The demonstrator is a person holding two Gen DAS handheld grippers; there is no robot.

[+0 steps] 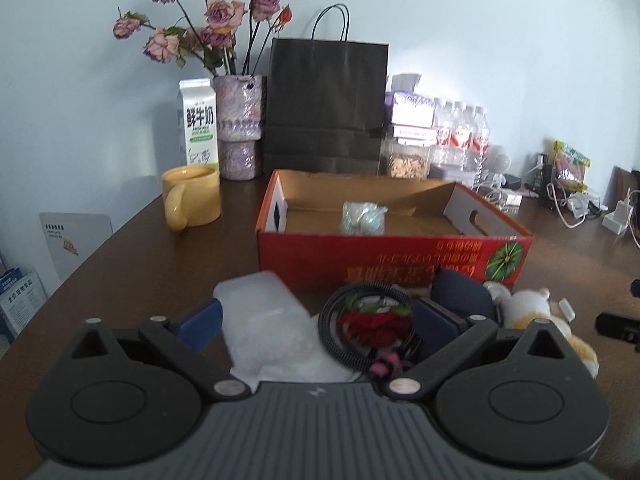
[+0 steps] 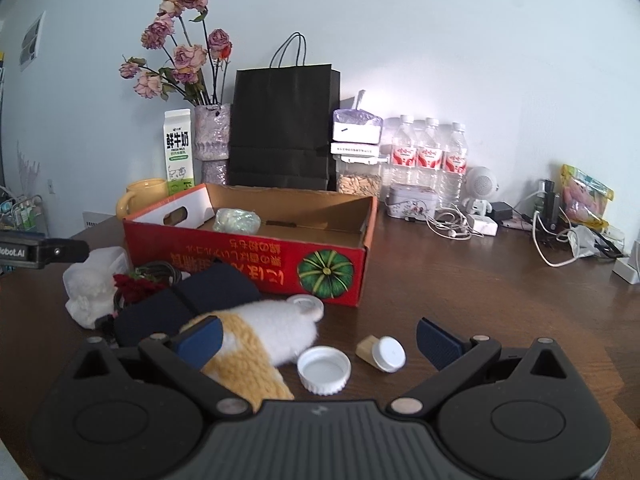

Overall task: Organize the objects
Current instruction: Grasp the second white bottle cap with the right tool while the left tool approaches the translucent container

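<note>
A red cardboard box (image 1: 304, 256) (image 2: 248, 256) lies open on the brown table, with a pale green wrapped bundle (image 1: 363, 218) (image 2: 236, 220) inside. My left gripper (image 1: 316, 324) is open above a clear plastic bag (image 1: 264, 320) and a coiled black cable with a red flower (image 1: 372, 322). My right gripper (image 2: 318, 334) is open over a white-and-orange plush toy (image 2: 260, 336), a white lid (image 2: 324, 370) and a small capped bottle (image 2: 382, 352). A dark blue pouch (image 2: 188, 300) lies beside the plush.
A yellow mug (image 1: 192, 196), milk carton (image 1: 199, 124), vase of dried roses (image 1: 240, 128), black paper bag (image 1: 326, 104), water bottles (image 2: 428, 156), a tin (image 2: 412, 200) and tangled cables (image 2: 560, 236) line the back of the table. The left gripper's tip (image 2: 44, 252) shows in the right wrist view.
</note>
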